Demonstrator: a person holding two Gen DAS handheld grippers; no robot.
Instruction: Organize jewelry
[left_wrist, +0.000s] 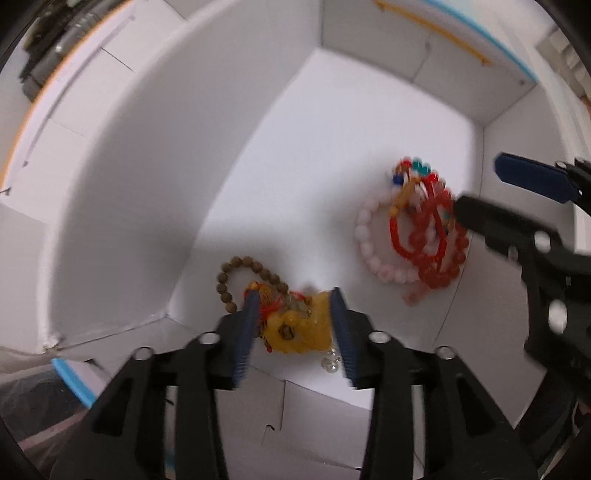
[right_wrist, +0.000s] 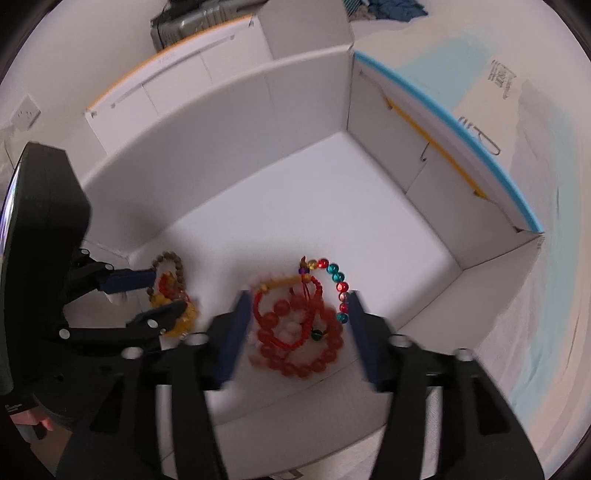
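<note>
Two jewelry heaps lie on the floor of the white box (right_wrist: 332, 173): the red bead tangle (right_wrist: 295, 332), with a multicolour strand and pink bracelet (left_wrist: 373, 254), near the right wall; the yellow amber cluster (left_wrist: 299, 328), with a brown bead bracelet (left_wrist: 240, 273), toward the left corner. My right gripper (right_wrist: 295, 328) straddles the red heap, jaws apart. My left gripper (left_wrist: 295, 328) brackets the amber; blur obscures contact, so it probably isn't clamped. Risk: closing on interlooped strands drags several pieces together.
</note>
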